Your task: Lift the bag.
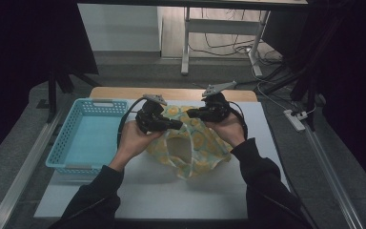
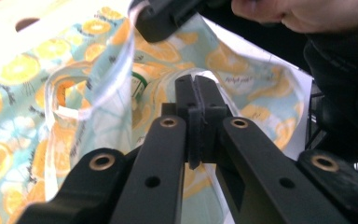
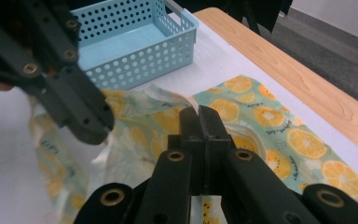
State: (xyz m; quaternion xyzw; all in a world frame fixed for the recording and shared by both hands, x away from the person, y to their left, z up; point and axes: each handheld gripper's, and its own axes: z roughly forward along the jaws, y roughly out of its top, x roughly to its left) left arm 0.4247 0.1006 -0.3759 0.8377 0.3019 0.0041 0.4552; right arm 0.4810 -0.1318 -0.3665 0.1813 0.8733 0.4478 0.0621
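Note:
A soft bag [image 1: 198, 145] printed with orange slices on pale green is held partly up off the white mat [image 1: 171, 195]. My left gripper [image 1: 176, 125] is shut on its clear rim on the left side. The right gripper [image 1: 190, 113] is shut on the rim just opposite, and the mouth gapes below them. In the left gripper view my closed jaws [image 2: 196, 86] pinch the film, with the bag [image 2: 23, 70] behind and the other gripper [image 2: 168, 18] above. A green and white item [image 2: 140, 84] shows inside. In the right gripper view the jaws [image 3: 200, 114] grip the bag [image 3: 279, 140], with the left gripper [image 3: 74, 107] close by.
A light blue perforated basket [image 1: 66, 167] stands at the left of the mat, seen too in the right gripper view [image 3: 135, 70]. The wooden table edge [image 1: 171, 93] runs behind the bag. Table legs and cables lie on the floor beyond.

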